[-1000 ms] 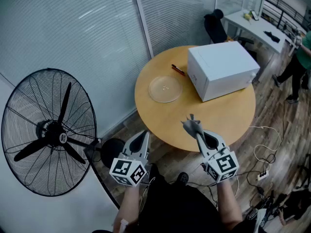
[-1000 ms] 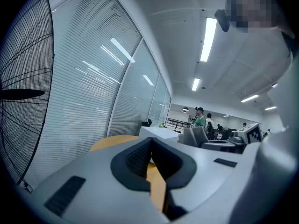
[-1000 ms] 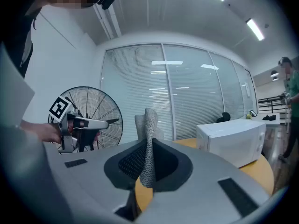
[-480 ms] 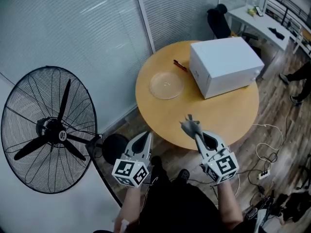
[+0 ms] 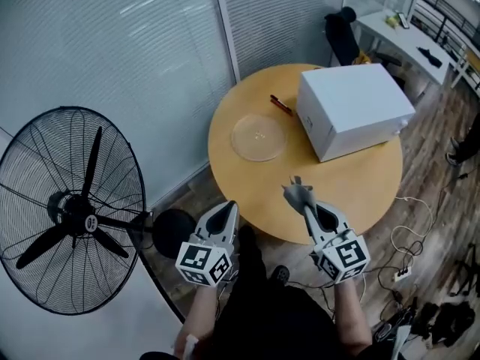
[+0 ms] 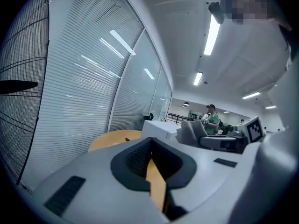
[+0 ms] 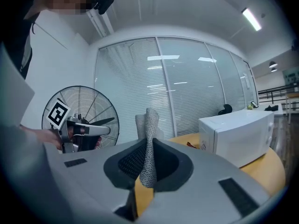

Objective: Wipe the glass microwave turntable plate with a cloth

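The clear glass turntable plate [image 5: 258, 136] lies on the round wooden table [image 5: 360, 178], left of the white microwave [image 5: 354, 108]. My right gripper [image 5: 301, 198] hangs over the table's near edge, shut on a grey cloth [image 5: 295, 193] that sticks up from its jaws; in the right gripper view the cloth [image 7: 148, 141] stands pinched between the pads. My left gripper [image 5: 229, 210] is short of the table's near left edge, shut with nothing in it. The left gripper [image 6: 150, 160] points toward the table [image 6: 114, 137]. The plate is far ahead of both.
A large black standing fan [image 5: 71, 208] is at the left, its base [image 5: 172, 231] by the table. Glass walls with blinds run behind. A red pen [image 5: 281, 105] lies by the microwave. Cables and a power strip [image 5: 401, 273] trail on the floor at right.
The table, plate and microwave have shifted slightly right and down in the head view, and the fan sits lower. Both grippers keep their closed state; the right still holds the cloth.
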{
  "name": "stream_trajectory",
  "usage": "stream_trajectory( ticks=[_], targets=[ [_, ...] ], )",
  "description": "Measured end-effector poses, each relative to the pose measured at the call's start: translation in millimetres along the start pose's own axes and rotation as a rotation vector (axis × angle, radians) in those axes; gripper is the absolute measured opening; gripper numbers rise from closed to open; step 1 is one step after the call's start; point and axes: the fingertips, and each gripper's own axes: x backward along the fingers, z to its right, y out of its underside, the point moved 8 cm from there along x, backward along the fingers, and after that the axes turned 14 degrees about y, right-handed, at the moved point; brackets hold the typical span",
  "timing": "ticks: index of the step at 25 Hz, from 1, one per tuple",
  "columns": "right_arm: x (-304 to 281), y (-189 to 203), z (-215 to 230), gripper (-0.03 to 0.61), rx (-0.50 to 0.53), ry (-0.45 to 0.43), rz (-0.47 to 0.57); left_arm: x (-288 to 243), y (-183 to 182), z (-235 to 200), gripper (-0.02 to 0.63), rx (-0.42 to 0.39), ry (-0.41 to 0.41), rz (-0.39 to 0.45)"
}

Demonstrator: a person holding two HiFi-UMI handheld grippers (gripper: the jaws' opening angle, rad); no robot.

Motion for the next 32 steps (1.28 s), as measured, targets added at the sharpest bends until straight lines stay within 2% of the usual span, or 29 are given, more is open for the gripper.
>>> stream_trajectory(
  ticks=[10,17,25,32],
  targets=[
    [-93.9,-33.9,4.3,0.035,0.033,0.106,-0.037,-59.3,-29.6,-110.1,-0.005,0.036,0.058,-0.015],
    [-153.7,-29.7,-1.4,0.035,0.027,0.18,-0.097,-96.7,-23.5,-181.8,-0.005,0.083,0.096,-0.091],
    [-208.9,-5.2,-7.9,0.035,0.06,0.201,-0.192,-130.9,7.3,-248.2,-0.003,0.238,0.088,-0.168],
    [-260.3,15.8,2.5,0.035,0.086,0.175,-0.27,-158.2,51.1,-287.7,0.034,0.398,0.016,-0.212]
  ],
)
